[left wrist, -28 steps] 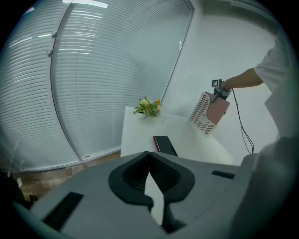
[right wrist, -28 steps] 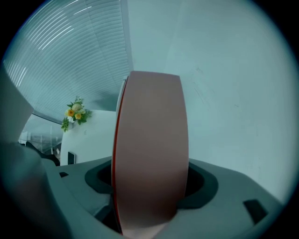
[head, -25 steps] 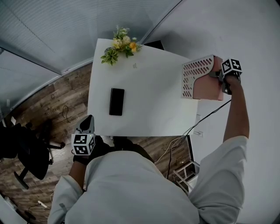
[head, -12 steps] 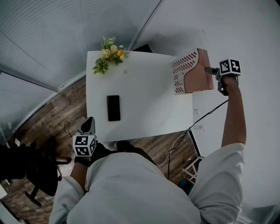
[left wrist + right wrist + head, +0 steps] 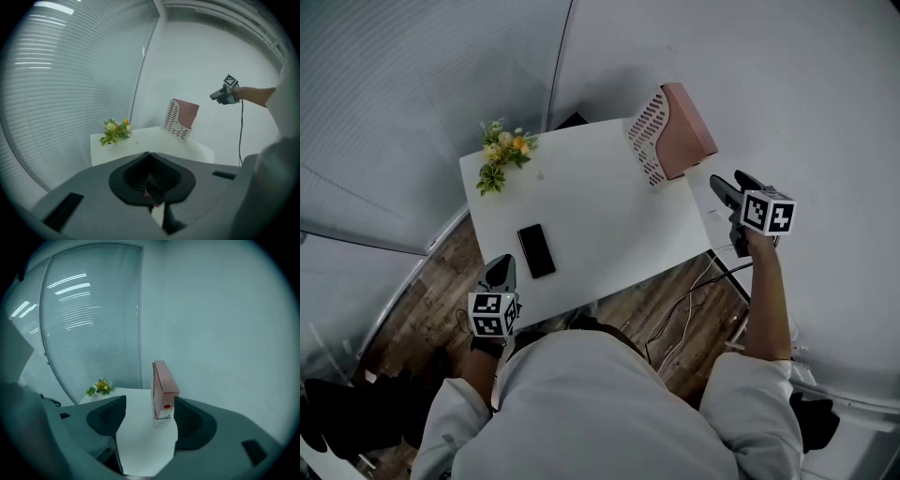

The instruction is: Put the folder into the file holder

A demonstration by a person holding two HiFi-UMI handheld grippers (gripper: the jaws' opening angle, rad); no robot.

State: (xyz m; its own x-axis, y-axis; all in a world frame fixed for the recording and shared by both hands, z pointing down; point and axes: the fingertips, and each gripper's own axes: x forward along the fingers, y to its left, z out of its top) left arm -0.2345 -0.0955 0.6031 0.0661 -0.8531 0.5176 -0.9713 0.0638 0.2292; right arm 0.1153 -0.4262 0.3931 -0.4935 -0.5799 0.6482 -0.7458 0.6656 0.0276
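Observation:
A pink folder [image 5: 689,131] stands upright inside the white perforated file holder [image 5: 645,150] at the far right corner of the white table [image 5: 600,225]. My right gripper [image 5: 727,183] hovers off the table's right edge, short of the holder and apart from it. Its jaws are closing with nothing between them. In the right gripper view the folder [image 5: 165,385] and holder [image 5: 153,394] stand beyond the gap between the jaws. My left gripper [image 5: 500,270] hangs by the table's near left corner, shut and empty.
A black phone [image 5: 536,250] lies on the table near its front left. A small pot of yellow flowers [image 5: 499,155] stands at the far left corner. Cables [image 5: 694,300] hang below the table's right side over the wooden floor. Blinds and a plain wall lie behind.
My right gripper has let go of the holder with the folder and drawn back toward me, off the table's edge. The left gripper has stayed where it was.

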